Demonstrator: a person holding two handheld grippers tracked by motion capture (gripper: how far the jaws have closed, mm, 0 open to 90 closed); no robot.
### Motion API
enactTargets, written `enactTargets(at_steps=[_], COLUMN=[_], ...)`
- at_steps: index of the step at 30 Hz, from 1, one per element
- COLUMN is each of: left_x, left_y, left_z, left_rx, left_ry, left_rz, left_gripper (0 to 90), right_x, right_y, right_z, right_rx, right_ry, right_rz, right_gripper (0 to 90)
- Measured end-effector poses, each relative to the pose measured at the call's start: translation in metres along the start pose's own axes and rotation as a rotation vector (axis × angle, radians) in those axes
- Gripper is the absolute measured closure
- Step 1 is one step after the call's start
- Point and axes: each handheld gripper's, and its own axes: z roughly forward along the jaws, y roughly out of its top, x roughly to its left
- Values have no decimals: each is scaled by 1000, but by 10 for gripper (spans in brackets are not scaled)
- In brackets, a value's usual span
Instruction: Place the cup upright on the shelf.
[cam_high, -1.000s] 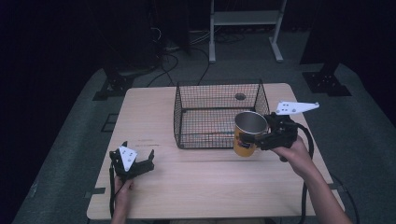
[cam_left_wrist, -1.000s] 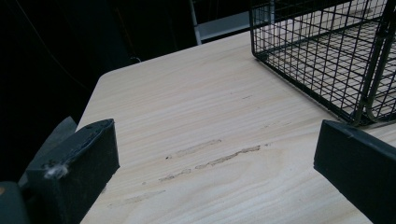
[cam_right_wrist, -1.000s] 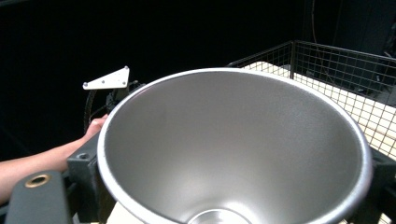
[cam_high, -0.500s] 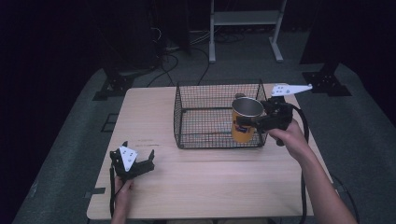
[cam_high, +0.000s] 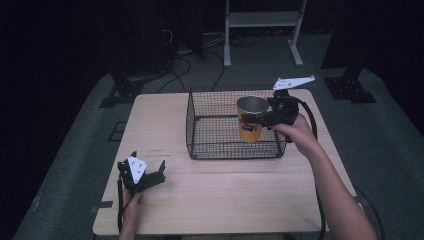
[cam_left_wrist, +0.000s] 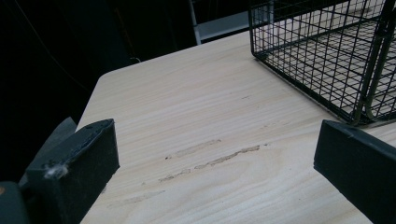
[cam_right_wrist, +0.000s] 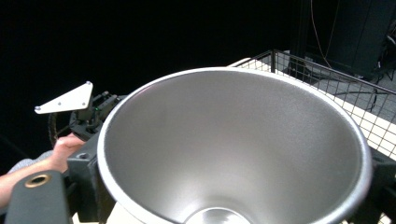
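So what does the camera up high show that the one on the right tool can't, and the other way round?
The high view alone takes in the whole wooden table, the yellow outside of the cup and the right tool shut on it over the wire basket.

The right gripper view alone looks down into the cup's bare silver inside, which holds nothing that shows.

Both share the cup, the basket's wire wall and the left tool, held low at the table's near left, with its pale three-cornered plate.
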Motion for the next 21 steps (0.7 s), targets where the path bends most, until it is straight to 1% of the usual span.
enactTargets(at_steps=[4, 6, 8, 12, 15, 17, 19, 21], left_x=[0, 0, 0, 0, 0, 0, 0, 0], left_y=[0, 0, 0, 0, 0, 0, 0, 0], left_z=[0, 0, 0, 0, 0, 0, 0, 0], left_rx=[0, 1, 2, 0, 1, 1, 0, 1], left_ry=[1, 3, 3, 3, 0, 0, 1, 0], left_rz=[-1, 1, 1, 0, 1, 3, 2, 3], left_gripper=[0, 0, 0, 0, 0, 0, 0, 0], right_x=[-7, -11, -15, -25, -29, -32, -35, -36], right_y=[2, 2, 1, -3, -7, -9, -9, -9], right_z=[13, 18, 23, 33, 39, 43, 47, 49], right_rx=[25, 38, 36, 44, 50, 51, 52, 42], right_ry=[0, -11, -16, -2, -14, -12, -10, -21], right_rz=[-7, -14, -17, 5, 11, 17, 14, 7], right_gripper=[119, 119, 119, 119, 119, 119, 119, 118])
